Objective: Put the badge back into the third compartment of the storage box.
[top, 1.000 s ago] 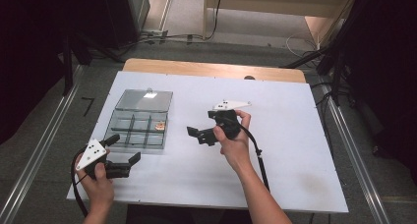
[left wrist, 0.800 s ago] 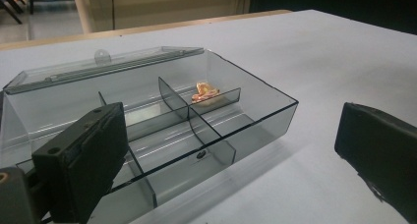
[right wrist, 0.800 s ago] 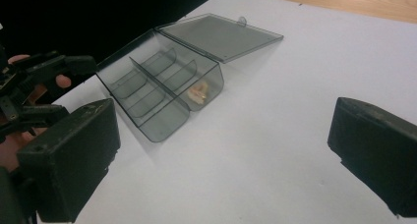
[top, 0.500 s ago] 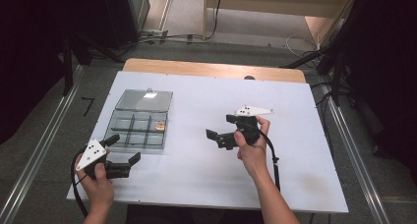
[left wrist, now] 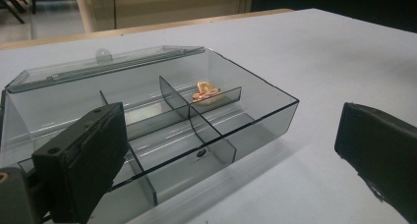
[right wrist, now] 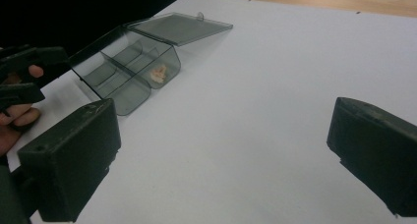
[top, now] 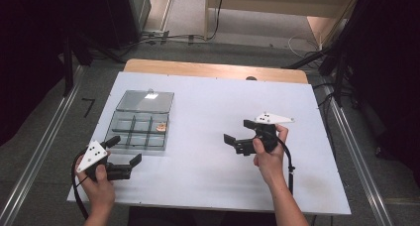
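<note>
Both sets of jaws released and holding nothing: left gripper [top: 122, 158] low at the near-left corner of the tabletop [top: 208, 107], just in front of the clear compartment box [top: 141, 124]; right gripper [top: 241, 136] well apart from it, over bare surface right of centre. Box lid [top: 146, 100] flung back flat toward the far side, dividers exposed, one small orange-pink piece [left wrist: 206, 92] lying in a far compartment on the box's right side. Likely trouble from here: a jaw reaching in could catch the thin front wall or a divider and shove or tip the light box, since nothing pins it down; a grab at the small piece could miss or flick it into a neighbouring cell, the compartment being narrow for spread jaws. Left gripper sits close to the near edge, so little slack behind it. Plenty of open room across the middle and right of the tabletop; box near the left edge, lid taking up the room behind it.
</note>
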`<state>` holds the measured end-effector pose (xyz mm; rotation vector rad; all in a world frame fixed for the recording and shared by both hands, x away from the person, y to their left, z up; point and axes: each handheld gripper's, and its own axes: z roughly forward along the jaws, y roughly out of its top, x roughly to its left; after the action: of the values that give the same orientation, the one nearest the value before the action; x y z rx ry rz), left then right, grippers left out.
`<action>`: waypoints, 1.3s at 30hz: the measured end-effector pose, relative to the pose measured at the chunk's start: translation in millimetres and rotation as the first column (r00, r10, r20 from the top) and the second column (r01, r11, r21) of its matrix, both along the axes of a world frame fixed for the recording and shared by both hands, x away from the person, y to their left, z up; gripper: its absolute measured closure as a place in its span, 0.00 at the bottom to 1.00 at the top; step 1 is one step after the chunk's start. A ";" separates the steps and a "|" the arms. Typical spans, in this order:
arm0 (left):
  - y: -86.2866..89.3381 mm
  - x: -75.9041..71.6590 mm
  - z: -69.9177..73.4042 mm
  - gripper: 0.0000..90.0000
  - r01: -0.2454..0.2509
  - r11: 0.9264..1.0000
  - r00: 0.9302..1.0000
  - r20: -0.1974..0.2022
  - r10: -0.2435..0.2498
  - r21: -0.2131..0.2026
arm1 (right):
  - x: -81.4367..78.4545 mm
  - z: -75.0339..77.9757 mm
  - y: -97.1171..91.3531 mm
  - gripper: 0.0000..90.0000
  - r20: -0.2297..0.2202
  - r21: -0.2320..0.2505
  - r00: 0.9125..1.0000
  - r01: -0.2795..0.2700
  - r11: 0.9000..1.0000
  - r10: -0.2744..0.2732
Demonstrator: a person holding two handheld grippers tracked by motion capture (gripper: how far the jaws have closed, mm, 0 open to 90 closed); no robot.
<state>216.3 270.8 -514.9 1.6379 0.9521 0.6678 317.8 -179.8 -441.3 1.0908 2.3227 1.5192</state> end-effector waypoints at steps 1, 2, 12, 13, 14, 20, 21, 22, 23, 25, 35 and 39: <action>0.0 -0.1 0.0 0.00 0.000 1.000 1.000 0.001 0.000 0.001 | -0.4 -0.5 -3.0 0.00 0.002 0.005 1.000 0.004 1.000 -0.005; 0.0 -0.2 0.0 0.00 0.000 1.000 1.000 0.001 0.000 0.000 | -0.9 -0.8 -6.0 0.00 0.003 0.005 1.000 0.008 1.000 -0.008; 0.1 0.1 0.1 0.00 0.001 1.000 1.000 0.002 -0.001 0.000 | -7.9 -3.8 -34.6 0.01 0.024 0.013 0.999 0.043 0.999 -0.044; 0.2 0.1 0.0 0.00 0.002 1.000 1.000 0.003 -0.002 -0.003 | -8.8 -4.1 -37.1 0.01 0.025 0.016 0.999 0.045 0.999 -0.045; 0.2 0.1 0.0 0.00 0.002 1.000 1.000 0.003 -0.002 -0.002 | -9.6 -4.5 -39.6 0.01 0.027 0.016 0.999 0.047 0.999 -0.048; 0.2 -0.1 -0.1 0.00 0.000 1.000 1.000 0.002 0.000 -0.004 | -14.1 -9.5 -55.8 0.01 0.018 0.008 0.997 0.073 0.997 -0.073; 0.2 0.1 -0.1 0.00 0.000 1.000 1.000 0.002 0.000 -0.004 | -14.9 -10.1 -58.9 0.01 0.018 0.007 0.997 0.077 0.997 -0.077; 0.2 0.2 0.0 0.00 0.001 1.000 1.000 0.002 -0.001 -0.002 | -15.8 -10.7 -62.0 0.01 0.019 0.009 0.996 0.083 0.997 -0.083; 0.1 0.2 0.0 0.00 0.000 1.000 1.000 0.001 0.000 0.000 | -17.1 -11.0 -65.2 0.01 0.016 0.008 0.996 0.089 0.996 -0.089; 0.1 0.2 0.0 0.00 -0.001 1.000 1.000 0.001 0.001 0.001 | -18.6 -12.6 -72.1 0.01 0.021 0.009 0.995 0.101 0.995 -0.101; 0.4 0.0 -0.2 0.00 -0.003 1.000 1.000 0.003 0.003 -0.004 | -28.6 -20.9 -108.0 0.01 0.013 0.014 0.985 0.172 0.985 -0.172; -0.1 0.1 0.0 0.00 -0.002 1.000 1.000 0.001 0.002 0.002 | -33.9 -26.6 -119.9 0.01 0.011 0.005 0.981 0.196 0.981 -0.196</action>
<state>216.4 270.7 -514.9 1.6383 0.9530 0.6713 283.9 -299.8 -467.9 1.2660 2.1326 1.4534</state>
